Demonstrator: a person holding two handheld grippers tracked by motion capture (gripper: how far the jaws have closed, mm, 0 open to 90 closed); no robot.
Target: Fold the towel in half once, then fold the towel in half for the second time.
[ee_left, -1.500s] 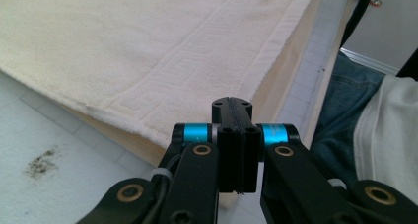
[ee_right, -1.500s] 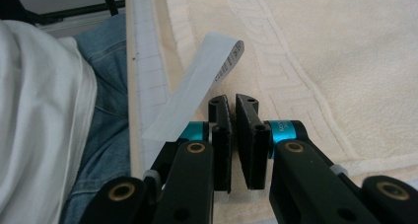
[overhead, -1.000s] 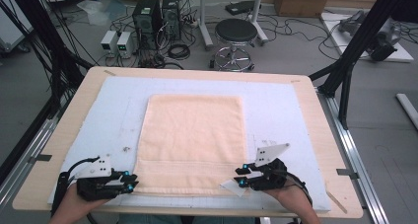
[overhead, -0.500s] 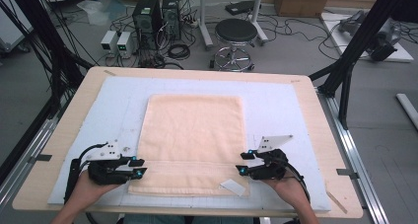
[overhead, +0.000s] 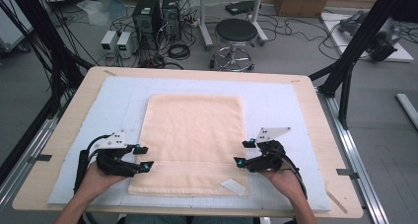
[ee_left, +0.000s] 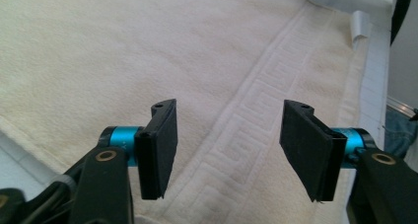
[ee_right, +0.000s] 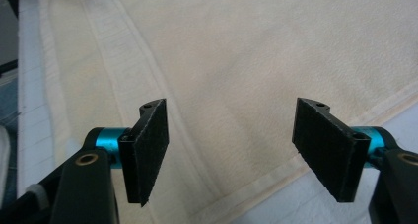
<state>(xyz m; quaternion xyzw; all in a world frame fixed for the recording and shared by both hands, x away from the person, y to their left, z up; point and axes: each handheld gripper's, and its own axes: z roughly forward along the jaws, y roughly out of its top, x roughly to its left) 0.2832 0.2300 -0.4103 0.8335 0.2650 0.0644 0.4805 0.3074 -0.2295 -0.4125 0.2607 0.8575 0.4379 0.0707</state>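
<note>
A cream towel [overhead: 192, 130] lies flat on the white mat, with a woven key-pattern band [ee_left: 246, 130] near its front edge and a white label [overhead: 232, 186] at the front right corner. My left gripper [overhead: 144, 156] sits at the towel's left edge, level with the band. Its jaws have just been opening and stand apart over the band [ee_left: 224, 145], with nothing pinched. My right gripper [overhead: 241, 153] is at the right edge. Its jaws have also just been opening and hang open above the towel's side hem [ee_right: 236, 150].
The white mat [overhead: 118, 105] covers most of the wooden table [overhead: 88, 86]. Black frame posts [overhead: 345, 71] rise at both sides. Beyond the far edge a stool [overhead: 235, 36], computer boxes [overhead: 148, 17] and cables stand on the floor.
Both grippers have moved away from the table's front edge along the towel's sides, the left one also inward. Both pairs of jaws stand wider apart than before.
</note>
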